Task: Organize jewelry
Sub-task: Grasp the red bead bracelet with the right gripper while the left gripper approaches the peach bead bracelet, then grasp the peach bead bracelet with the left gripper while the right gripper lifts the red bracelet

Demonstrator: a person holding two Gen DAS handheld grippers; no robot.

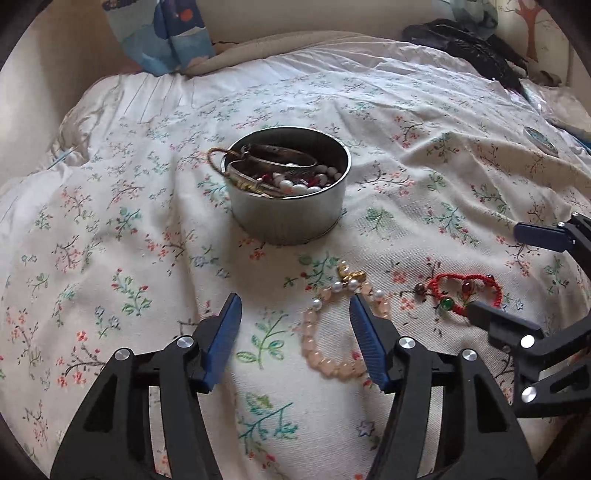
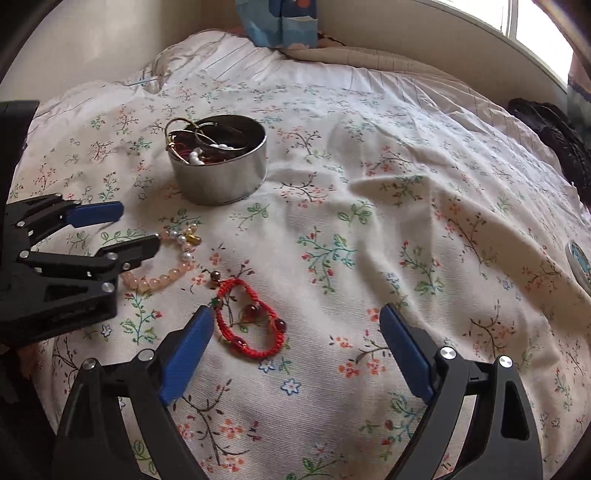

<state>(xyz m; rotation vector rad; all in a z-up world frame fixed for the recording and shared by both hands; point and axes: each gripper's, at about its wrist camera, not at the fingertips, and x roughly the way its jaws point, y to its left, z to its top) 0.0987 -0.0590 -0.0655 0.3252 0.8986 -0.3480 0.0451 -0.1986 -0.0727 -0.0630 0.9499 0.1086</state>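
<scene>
A round metal tin [image 1: 291,218] [image 2: 225,181] sits on the floral bedspread, holding bangles and pearl beads. A pink bead bracelet [image 1: 325,354] [image 2: 162,277] with pearls and a gold charm lies in front of it. A red cord bracelet [image 1: 465,291] [image 2: 251,317] with dark red beads lies to its right. My left gripper [image 1: 295,317] [image 2: 140,225] is open and empty, its right finger over the pink bracelet. My right gripper [image 2: 295,325] [image 1: 495,266] is open and empty, with the red bracelet just inside its left finger.
The floral bedspread [image 1: 110,240] [image 2: 406,221] is wrinkled. A round tin lid [image 1: 541,140] [image 2: 580,266] lies at the right. A black garment [image 1: 469,44] [image 2: 554,136] lies at the far right. A blue printed cloth [image 1: 162,33] [image 2: 280,22] hangs at the back.
</scene>
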